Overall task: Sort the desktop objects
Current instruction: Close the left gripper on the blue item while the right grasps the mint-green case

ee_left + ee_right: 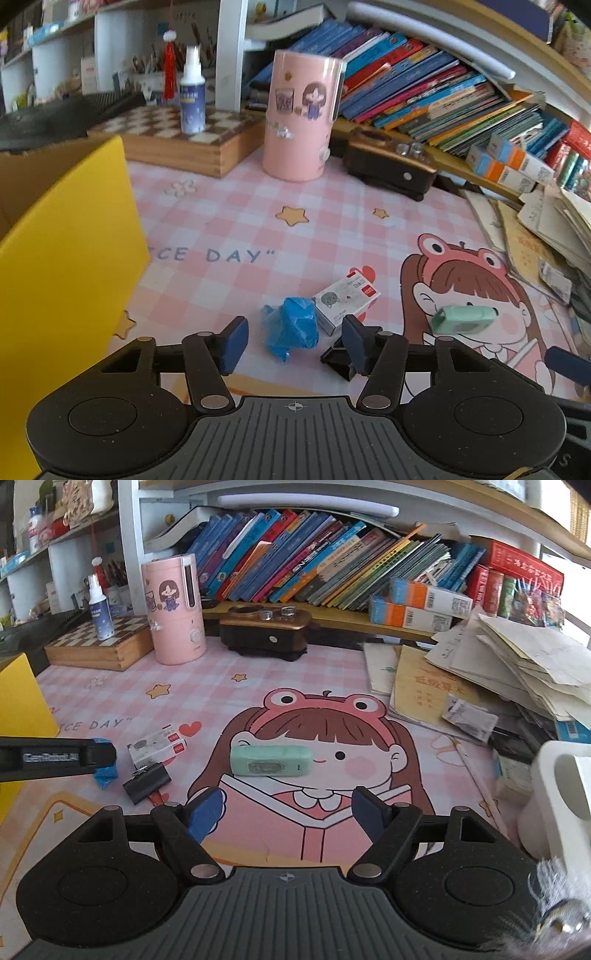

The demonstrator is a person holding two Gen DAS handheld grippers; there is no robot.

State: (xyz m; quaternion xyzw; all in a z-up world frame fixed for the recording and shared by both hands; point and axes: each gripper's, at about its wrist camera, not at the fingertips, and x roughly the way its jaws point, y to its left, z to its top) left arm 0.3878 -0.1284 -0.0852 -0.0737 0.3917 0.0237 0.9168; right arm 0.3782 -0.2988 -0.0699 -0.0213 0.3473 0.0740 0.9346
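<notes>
Sorting appears to be at an early stage: four small items lie loose on the desk mat (110,686) and none is held. The yellow box (70,258), standing at the mat's left edge, is the probable destination (its interior is not visible, so nothing can be confirmed as already sorted). Largest of the loose items is the mint-green case (269,760), a rounded oblong with a printed label, lying flat near the middle of the mat. Next is the small white carton (345,299), bearing a red tag and lying flat toward the mat's front-left area. Touching its near side is the blue crumpled object (291,328), a creased, glossy lump. Smallest is the black binder clip (146,781), just beside the carton. The left gripper (291,343) is released, its jaws flanking the blue object without contact. The right gripper (288,812) is likewise released, poised short of the green case.
</notes>
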